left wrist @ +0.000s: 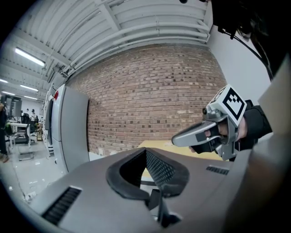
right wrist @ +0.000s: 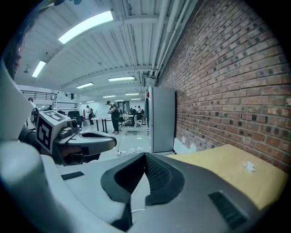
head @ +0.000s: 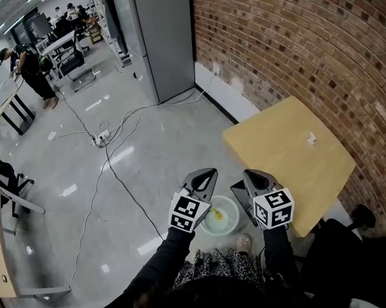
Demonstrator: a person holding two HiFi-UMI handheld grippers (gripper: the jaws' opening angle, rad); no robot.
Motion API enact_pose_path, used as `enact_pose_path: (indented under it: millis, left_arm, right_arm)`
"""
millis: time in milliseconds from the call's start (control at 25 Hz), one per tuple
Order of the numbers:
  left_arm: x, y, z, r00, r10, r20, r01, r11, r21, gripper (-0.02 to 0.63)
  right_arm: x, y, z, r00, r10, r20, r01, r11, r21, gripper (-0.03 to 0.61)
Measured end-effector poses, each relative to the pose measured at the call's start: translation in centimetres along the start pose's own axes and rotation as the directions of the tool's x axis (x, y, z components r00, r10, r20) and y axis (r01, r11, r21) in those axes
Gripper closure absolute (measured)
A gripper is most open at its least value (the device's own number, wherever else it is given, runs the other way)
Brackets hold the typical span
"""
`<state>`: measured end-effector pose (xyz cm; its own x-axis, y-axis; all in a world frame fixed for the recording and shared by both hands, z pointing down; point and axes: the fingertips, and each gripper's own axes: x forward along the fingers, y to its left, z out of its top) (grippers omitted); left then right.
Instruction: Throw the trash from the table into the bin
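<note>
A: What is nearest to us?

B: We see the person's two dark sleeves reaching forward, each hand holding a gripper up in the air. The left gripper [head: 205, 176] and the right gripper [head: 253, 176] sit side by side, close together, both pointing away from us.

A: Are they holding anything?

B: No. The left fingers [left wrist: 159, 168] are pressed together with nothing between them, and the right fingers [right wrist: 157, 175] are closed and empty as well.

A: And the bin?

B: The small round white bin [head: 223, 230] stands on the shiny grey floor [head: 148, 152] below the grippers, just left of the table's near corner. A yellow scrap [head: 217, 214] lies inside it.

A: What is left on the table?

B: The tan table [head: 276, 153] stands to the right against the brick wall [head: 290, 50]. One crumpled white scrap [head: 312, 138] lies near its far right edge, well apart from both grippers.

A: Farther off?

B: Cables [head: 117, 166] trail across the floor, a tall grey cabinet [head: 159, 43] stands by the wall, and people [head: 29, 68] work at desks far left.
</note>
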<state>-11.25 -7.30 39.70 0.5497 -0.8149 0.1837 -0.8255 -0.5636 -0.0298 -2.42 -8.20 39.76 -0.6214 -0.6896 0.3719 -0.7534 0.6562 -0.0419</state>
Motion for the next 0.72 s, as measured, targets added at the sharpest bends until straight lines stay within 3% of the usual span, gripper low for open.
enact_pose_path:
  millis: [280,720]
  left_arm:
    - [2.6,-2.4,1.4,0.999,-0.045,0.024,0.045,0.999,0.0,0.607]
    - [9.2,-6.3,3.6,0.997,-0.075,0.027,0.075,0.997,0.018,0.607]
  right_arm:
    - [-3.4,-4.7,0.4,0.991,-0.112,0.074,0.109,0.993,0.047,0.568]
    - [-7.4,-15.5,0.3,0.969,-0.236,0.073,0.231,0.97,0.077,0.568]
